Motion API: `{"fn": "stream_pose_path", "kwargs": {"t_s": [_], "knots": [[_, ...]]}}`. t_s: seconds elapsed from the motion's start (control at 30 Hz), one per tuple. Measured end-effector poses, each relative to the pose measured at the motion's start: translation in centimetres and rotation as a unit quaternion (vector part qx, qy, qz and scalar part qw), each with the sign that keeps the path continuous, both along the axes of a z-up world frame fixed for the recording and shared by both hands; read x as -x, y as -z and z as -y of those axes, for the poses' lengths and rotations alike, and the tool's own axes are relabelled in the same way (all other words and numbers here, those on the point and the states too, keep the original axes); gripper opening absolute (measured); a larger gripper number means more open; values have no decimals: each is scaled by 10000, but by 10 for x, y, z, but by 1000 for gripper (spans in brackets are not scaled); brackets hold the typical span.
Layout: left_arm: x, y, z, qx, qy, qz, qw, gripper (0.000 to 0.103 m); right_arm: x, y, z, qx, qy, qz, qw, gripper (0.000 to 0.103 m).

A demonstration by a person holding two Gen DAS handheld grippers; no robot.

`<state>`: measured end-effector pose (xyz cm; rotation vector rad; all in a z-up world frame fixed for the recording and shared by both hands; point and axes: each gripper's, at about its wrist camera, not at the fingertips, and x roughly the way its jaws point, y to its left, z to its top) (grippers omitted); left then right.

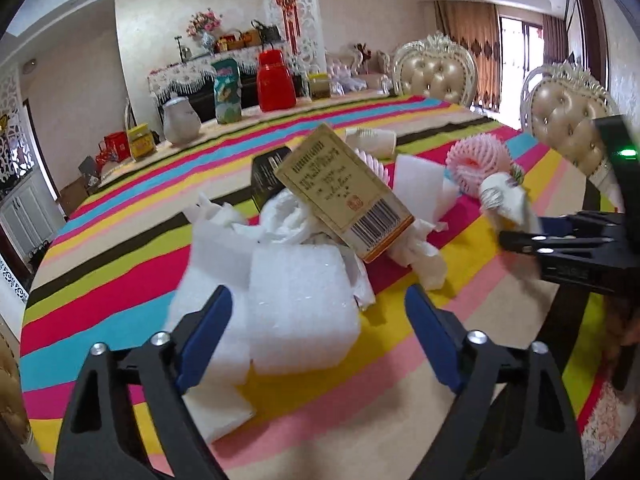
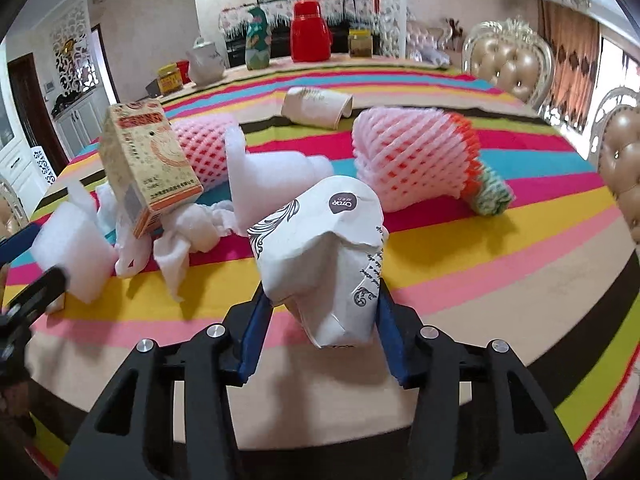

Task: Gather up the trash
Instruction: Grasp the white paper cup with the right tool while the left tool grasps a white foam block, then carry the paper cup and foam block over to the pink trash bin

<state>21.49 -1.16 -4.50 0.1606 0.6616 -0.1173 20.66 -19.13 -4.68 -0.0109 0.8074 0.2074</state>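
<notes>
1. Right tool (image 2: 324, 332): blue pads clamped on both sides of a crumpled white paper cup (image 2: 324, 256), cup squashed and tilted, rim end toward the camera.
2. Cup sits over the yellow and pink stripes, toward the near edge of the tabletop (image 2: 500, 280).
3. Left tool (image 1: 318, 332): fingers apart, straddling a white foam block (image 1: 304, 312). Pads look clear of the foam on both sides; no grip visible.
4. Foam block lies at the near end of the trash pile, over the pink and beige stripes, on more thin foam sheet.
5. Behind it: crumpled white tissue (image 1: 292, 216), with a tan cardboard box (image 1: 344, 196) leaning tilted on top, barcode end down.
6. Further back, mid-tabletop: white foam sheet (image 2: 276, 176), two pink foam fruit nets (image 2: 408, 160), one with an orange and green end, and another paper cup (image 2: 320, 110) lying on its side.
7. Far edge of the tabletop: red jug (image 2: 310, 36), white teapot (image 2: 206, 64), green packet (image 2: 258, 40).
8. Padded chairs (image 2: 508, 60) stand along the right edge.
</notes>
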Motion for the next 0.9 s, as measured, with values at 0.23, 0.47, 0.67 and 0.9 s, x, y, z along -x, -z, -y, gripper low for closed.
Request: {"fn": "stream_pose_path", "kwargs": {"t_s": [0.23,0.47,0.67,0.9], "knots": [[-8,10,-1,-147,-197,-108,9996,50,31,-6,14,-203,49,207,9996,48],[19,-7,10,80,-72,308,9995,50,55,-13,20,-231,28,438,9988,48],[34,-15,28,269,226,421,9985,50,73,-16,23,-256,73,561,9981,48],[42,-18,59,348,478,553,9967,50,95,-22,37,-240,217,760,9966,48]]}}
